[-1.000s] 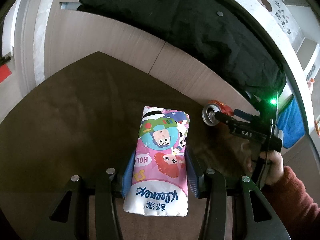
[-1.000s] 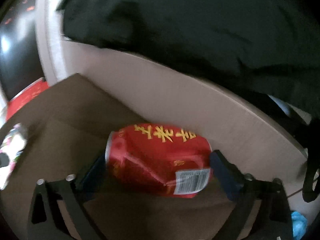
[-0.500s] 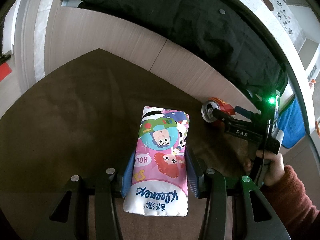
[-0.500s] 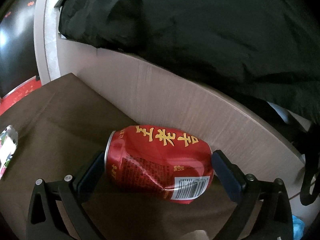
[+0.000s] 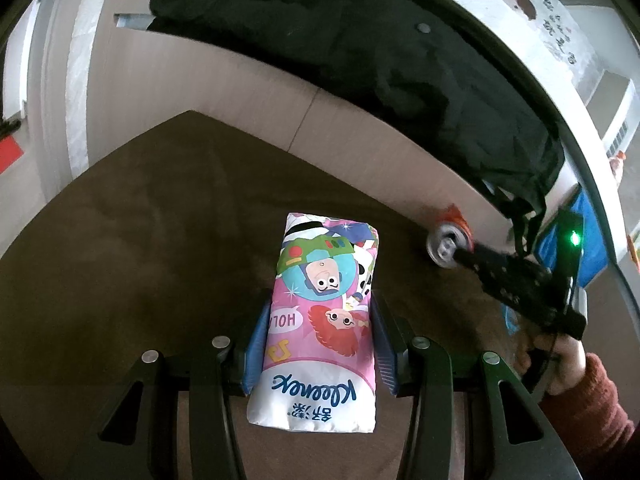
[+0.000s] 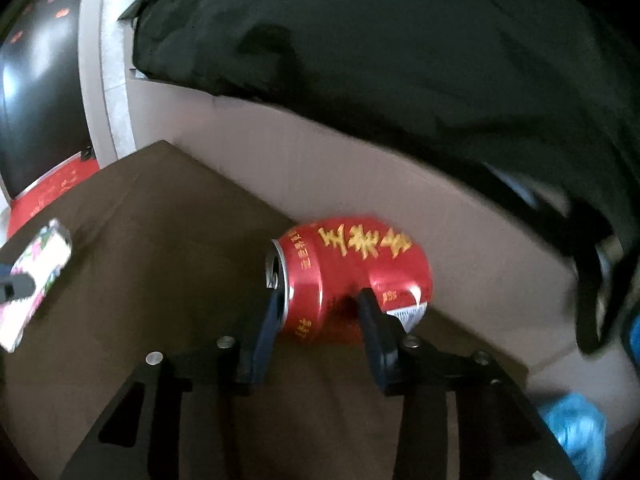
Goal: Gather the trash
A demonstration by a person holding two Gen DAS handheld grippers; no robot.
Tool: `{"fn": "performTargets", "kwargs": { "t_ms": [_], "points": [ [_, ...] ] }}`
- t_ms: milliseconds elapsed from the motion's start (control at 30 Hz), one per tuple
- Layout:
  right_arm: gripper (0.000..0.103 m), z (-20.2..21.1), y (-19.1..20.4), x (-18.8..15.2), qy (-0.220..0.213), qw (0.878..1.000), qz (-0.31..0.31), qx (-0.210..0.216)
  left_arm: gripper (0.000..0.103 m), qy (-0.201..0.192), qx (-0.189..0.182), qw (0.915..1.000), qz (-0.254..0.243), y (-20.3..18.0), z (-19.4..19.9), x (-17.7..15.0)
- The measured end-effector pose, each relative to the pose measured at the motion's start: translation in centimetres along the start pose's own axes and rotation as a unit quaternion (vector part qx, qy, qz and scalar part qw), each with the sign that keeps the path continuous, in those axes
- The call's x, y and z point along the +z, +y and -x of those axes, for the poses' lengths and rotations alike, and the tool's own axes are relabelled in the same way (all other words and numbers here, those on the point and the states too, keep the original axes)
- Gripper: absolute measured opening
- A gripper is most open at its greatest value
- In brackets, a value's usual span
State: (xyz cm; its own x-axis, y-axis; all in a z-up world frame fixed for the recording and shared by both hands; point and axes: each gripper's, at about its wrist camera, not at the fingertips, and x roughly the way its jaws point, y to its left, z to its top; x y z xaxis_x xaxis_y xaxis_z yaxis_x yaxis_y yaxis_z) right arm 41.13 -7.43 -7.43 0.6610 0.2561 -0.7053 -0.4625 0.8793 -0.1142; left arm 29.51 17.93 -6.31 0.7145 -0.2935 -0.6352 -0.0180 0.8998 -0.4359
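Note:
My left gripper (image 5: 320, 336) is shut on a pink Kleenex tissue pack (image 5: 320, 320) with cartoon figures, held above the dark brown table (image 5: 140, 240). My right gripper (image 6: 320, 308) is shut on a dented red drink can (image 6: 352, 272) with yellow characters, which lies on its side at the table's far edge. The can (image 5: 448, 240) and the right gripper (image 5: 520, 280) also show in the left wrist view at the right. The tissue pack also shows in the right wrist view (image 6: 36, 276) at the far left.
A black garment (image 5: 360, 48) lies on a pale wooden ledge (image 5: 240, 88) behind the table. Blue items (image 6: 576, 424) sit low at the right. A red mat (image 6: 52, 192) lies on the floor at the left.
My right gripper's jaws have closed in on the red can and the can has turned and lifted. The left gripper still holds the tissue pack in the same place.

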Motion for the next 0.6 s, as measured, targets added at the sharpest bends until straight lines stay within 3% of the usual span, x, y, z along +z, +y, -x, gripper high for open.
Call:
{"fn": "performTargets", "kwargs": {
  "t_ms": [133, 167, 233, 333, 400, 600],
  "points": [
    [0.046, 1.0, -2.9, -2.8, 0.026, 0.999, -0.041, -0.012, 0.046, -0.002, -0.008, 0.9999, -0.006, -0.6, -0.2, 0.1],
    [0.052, 1.7, -3.6, -3.4, 0.023, 0.998, -0.059, 0.003, 0.046, -0.003, -0.01, 0.9999, -0.008, -0.7, -0.2, 0.2],
    [0.073, 2.9, -4.4, -3.9, 0.006, 0.994, -0.098, 0.042, 0.046, -0.001, -0.012, 0.9999, -0.009, -0.8, -0.3, 0.2],
    [0.079, 4.6, -5.1, -3.9, -0.034, 0.985, -0.155, 0.071, 0.046, 0.002, -0.012, 0.9999, -0.01, -0.8, -0.3, 0.2],
    [0.087, 4.6, -5.3, -3.6, -0.058, 0.977, -0.199, 0.047, 0.046, 0.0, -0.012, 0.9999, -0.011, -0.8, -0.2, 0.6],
    [0.087, 0.4, -5.4, -1.5, -0.046, 0.969, -0.239, -0.031, 0.046, -0.022, 0.011, 0.9986, -0.047, -1.6, -0.2, 2.4]
  ]
}}
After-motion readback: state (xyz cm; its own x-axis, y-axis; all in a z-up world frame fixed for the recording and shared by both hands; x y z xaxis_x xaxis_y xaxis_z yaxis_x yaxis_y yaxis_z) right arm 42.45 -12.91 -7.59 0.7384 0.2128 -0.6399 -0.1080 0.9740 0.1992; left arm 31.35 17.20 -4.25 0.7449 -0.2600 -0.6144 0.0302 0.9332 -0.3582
